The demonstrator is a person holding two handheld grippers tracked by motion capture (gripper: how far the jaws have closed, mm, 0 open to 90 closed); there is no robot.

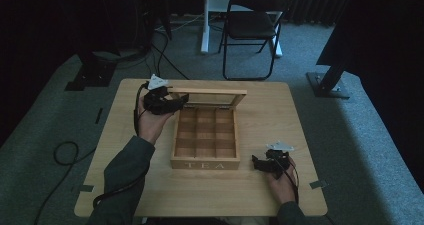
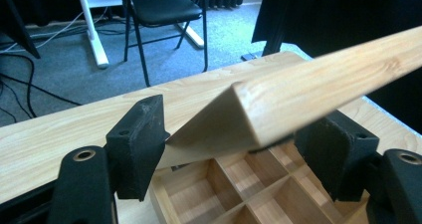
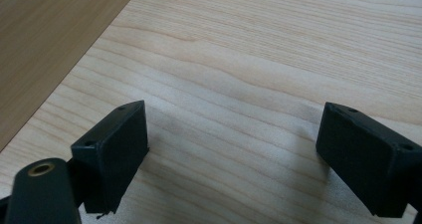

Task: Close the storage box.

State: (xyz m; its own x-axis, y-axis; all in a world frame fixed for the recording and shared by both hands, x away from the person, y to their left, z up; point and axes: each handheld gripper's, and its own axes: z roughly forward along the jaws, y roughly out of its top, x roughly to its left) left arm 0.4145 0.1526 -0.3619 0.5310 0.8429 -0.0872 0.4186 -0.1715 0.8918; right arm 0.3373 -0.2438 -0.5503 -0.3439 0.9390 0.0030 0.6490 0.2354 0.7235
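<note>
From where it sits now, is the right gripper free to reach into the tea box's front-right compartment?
Probably yes. The right gripper rests open on the table just right of the tea box, the lid stands raised at the back, and nothing lies between.

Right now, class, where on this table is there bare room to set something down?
Free: between the tea box and the table's right edge, and along the near edge. Crowded: the box's far left corner, where the left gripper straddles the lid.

Dim high view, brighter close-ups
</note>
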